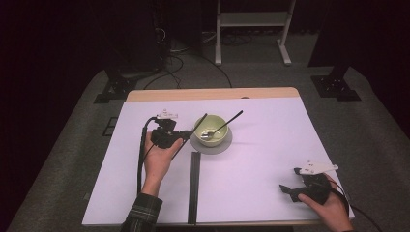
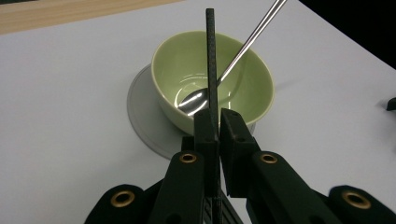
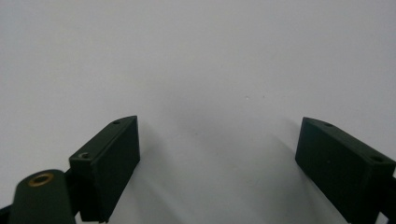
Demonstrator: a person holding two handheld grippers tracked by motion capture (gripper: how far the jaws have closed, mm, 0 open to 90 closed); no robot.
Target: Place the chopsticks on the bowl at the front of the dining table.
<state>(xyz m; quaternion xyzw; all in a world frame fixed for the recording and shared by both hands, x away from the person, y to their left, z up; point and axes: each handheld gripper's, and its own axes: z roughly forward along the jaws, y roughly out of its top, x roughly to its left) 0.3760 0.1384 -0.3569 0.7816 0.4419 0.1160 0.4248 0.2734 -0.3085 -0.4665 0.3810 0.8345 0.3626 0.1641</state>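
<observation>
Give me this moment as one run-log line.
left claw: shut on black stick, tip over green bowl | spoon in bowl | bowl on grey saucer | right claw: open, empty, over white table

Left claw (image 1: 183, 136) grips thin black stick (image 1: 193, 131) beside green bowl (image 1: 211, 129); spoon (image 1: 221, 127) inside bowl.

The white worktop (image 1: 251, 164) is brightly and evenly lit from above, while the room around it sinks into near black. Shadows are soft and short. A bright glare sits on the spoon (image 2: 194, 100) inside the green bowl (image 2: 252, 88) (a smaller sheen marks the bowl's inner wall). The high view is soft and slightly grainy. In the right gripper view the near black fingers (image 3: 112, 163) look blurred, with faint shadows beneath them.
</observation>
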